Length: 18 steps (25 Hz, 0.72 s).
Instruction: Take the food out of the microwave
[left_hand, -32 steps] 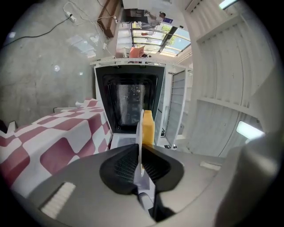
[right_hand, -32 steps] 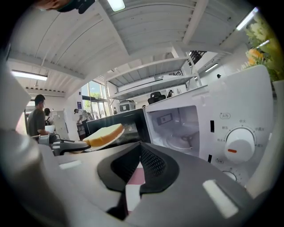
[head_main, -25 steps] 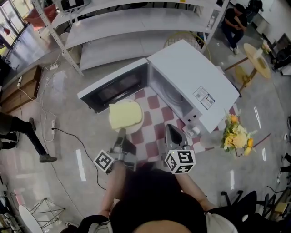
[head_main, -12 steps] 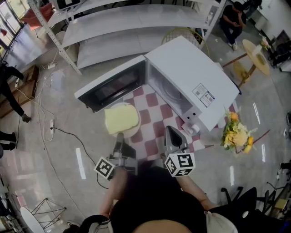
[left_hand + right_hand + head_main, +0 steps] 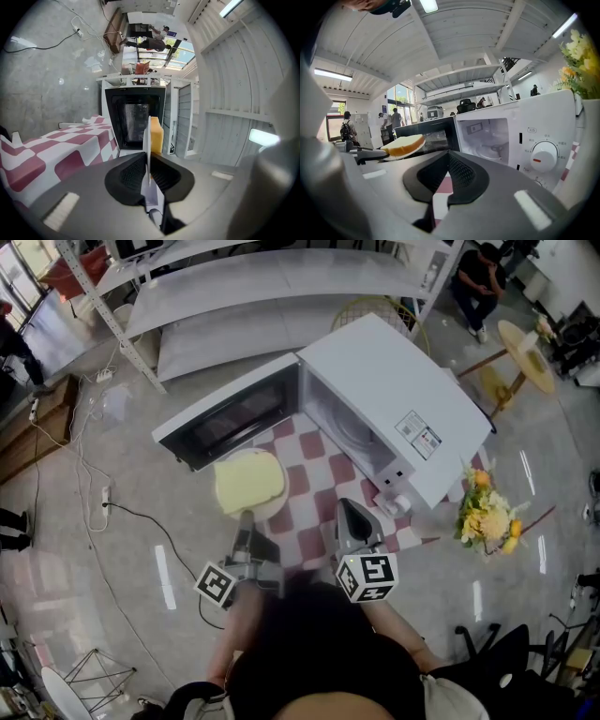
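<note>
A white microwave (image 5: 398, 404) stands on a red-and-white checked cloth (image 5: 314, 498) with its door (image 5: 230, 413) swung open to the left; its cavity (image 5: 490, 140) holds only the glass turntable. My left gripper (image 5: 246, 521) is shut on the rim of a white plate (image 5: 267, 507) that carries a yellow slice of bread (image 5: 248, 479), held in front of the door. In the left gripper view the plate (image 5: 146, 145) is edge-on between the jaws, the bread (image 5: 156, 135) beyond. My right gripper (image 5: 349, 517) is shut and empty, near the microwave's front corner.
A bunch of yellow flowers (image 5: 489, 515) stands right of the microwave. White shelving (image 5: 281, 282) runs behind it. A cable (image 5: 141, 521) trails on the grey floor at left. People stand and sit further off.
The plate with the bread has come a little further left and toward me, out from the door. The right gripper has barely moved.
</note>
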### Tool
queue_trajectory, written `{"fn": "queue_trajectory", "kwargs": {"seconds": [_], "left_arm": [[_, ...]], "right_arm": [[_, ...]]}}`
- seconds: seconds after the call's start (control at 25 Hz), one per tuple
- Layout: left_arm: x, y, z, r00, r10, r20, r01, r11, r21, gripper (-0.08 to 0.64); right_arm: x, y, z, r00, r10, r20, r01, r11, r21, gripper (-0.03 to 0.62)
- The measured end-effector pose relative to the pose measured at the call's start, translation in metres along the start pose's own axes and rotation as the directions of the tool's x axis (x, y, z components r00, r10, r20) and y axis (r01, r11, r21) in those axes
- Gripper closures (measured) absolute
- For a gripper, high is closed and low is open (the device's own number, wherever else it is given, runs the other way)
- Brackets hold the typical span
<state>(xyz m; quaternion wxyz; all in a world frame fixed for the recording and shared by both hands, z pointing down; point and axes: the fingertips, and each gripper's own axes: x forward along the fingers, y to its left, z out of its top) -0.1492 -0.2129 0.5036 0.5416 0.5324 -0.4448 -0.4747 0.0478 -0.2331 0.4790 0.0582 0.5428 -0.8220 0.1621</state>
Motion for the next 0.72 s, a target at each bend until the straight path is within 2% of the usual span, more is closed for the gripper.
{"fn": "queue_trajectory", "kwargs": {"seconds": [0.72], "left_arm": [[0.0028, 0.0030, -0.0025, 1.000, 0.003, -0.023, -0.002, 1.000, 0.006, 0.526]], "right_arm": [[0.0035, 0.0007, -0.0096, 1.000, -0.001, -0.023, 0.001, 1.000, 0.004, 0.592]]}}
